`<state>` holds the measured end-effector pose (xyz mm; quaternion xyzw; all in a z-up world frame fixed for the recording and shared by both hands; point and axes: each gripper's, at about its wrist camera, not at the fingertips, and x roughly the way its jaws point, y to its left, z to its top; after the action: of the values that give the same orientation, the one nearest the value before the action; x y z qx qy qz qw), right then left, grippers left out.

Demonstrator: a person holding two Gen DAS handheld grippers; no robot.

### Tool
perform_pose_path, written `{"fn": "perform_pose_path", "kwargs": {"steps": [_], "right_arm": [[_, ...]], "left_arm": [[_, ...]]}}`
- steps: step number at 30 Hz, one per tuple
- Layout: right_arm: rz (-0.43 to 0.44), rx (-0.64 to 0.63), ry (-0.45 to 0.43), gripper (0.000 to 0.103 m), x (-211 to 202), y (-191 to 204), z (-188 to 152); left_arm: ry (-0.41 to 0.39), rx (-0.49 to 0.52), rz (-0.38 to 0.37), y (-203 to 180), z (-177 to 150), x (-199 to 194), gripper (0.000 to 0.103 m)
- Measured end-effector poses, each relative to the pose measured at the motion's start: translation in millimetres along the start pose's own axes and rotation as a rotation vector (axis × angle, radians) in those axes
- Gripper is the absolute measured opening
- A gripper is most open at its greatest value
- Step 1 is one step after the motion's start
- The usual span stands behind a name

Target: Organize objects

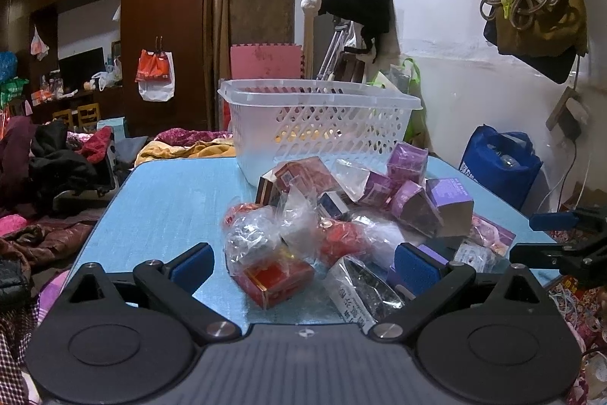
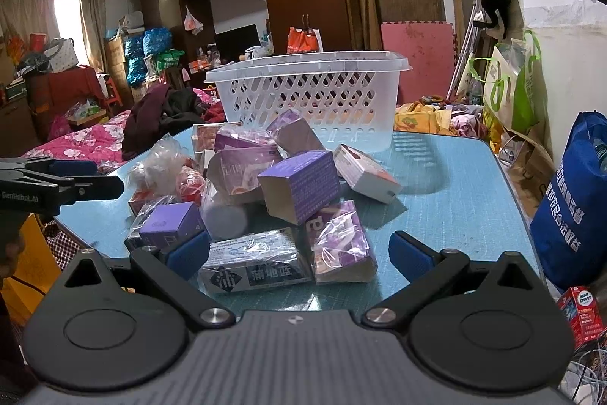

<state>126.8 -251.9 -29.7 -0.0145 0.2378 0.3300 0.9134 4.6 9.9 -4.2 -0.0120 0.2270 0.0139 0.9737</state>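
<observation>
A heap of small boxes, several purple, red or wrapped in clear plastic, covers the near part of a blue table [image 1: 167, 207] [image 2: 447, 200]. Behind it stands a white lattice basket [image 1: 318, 118] [image 2: 309, 93]. My left gripper [image 1: 303, 260] is open at the near edge, its fingers on either side of a red box in plastic [image 1: 277, 278]. My right gripper [image 2: 299, 253] is open too, around a grey and black wrapped box [image 2: 254, 266] and a purple wrapped box [image 2: 341, 243]. Each gripper shows at the edge of the other's view: the right gripper [image 1: 561, 234], the left gripper [image 2: 72, 177].
A large purple box [image 2: 303, 186] tops the heap. A blue bag [image 2: 573, 211] [image 1: 500, 164] stands right of the table by the wall. Bedding and clothes [image 1: 49, 169] lie to the left. Dark wardrobes [image 1: 163, 6] and a pink foam mat [image 2: 417, 52] are behind.
</observation>
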Motion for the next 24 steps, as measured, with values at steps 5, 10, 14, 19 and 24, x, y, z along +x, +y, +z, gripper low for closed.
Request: {"fn": "perform_pose_path", "kwargs": {"steps": [5, 10, 14, 19, 24], "right_arm": [[0.000, 0.000, -0.001, 0.103, -0.1, -0.3, -0.4], [0.003, 0.002, 0.001, 0.103, 1.1, -0.9, -1.1], [-0.003, 0.018, 0.008, 0.103, 3.8, -4.6, -1.9], [0.000, 0.032, 0.004, 0.103, 3.0, -6.3, -2.7], [-0.039, 0.010, -0.099, 0.103, -0.5, -5.3, -5.3]], "left_arm": [[-0.003, 0.007, -0.001, -1.5, -0.9, -0.2, 0.102], [0.005, 0.002, 0.004, -0.1, -1.6, 2.5, 0.102], [-0.007, 0.003, 0.003, 1.3, -1.7, 3.7, 0.102], [-0.092, 0.035, 0.029, 1.2, 1.4, 3.3, 0.103], [-0.064, -0.015, -0.055, 13.8, 9.0, 22.5, 0.103]]}}
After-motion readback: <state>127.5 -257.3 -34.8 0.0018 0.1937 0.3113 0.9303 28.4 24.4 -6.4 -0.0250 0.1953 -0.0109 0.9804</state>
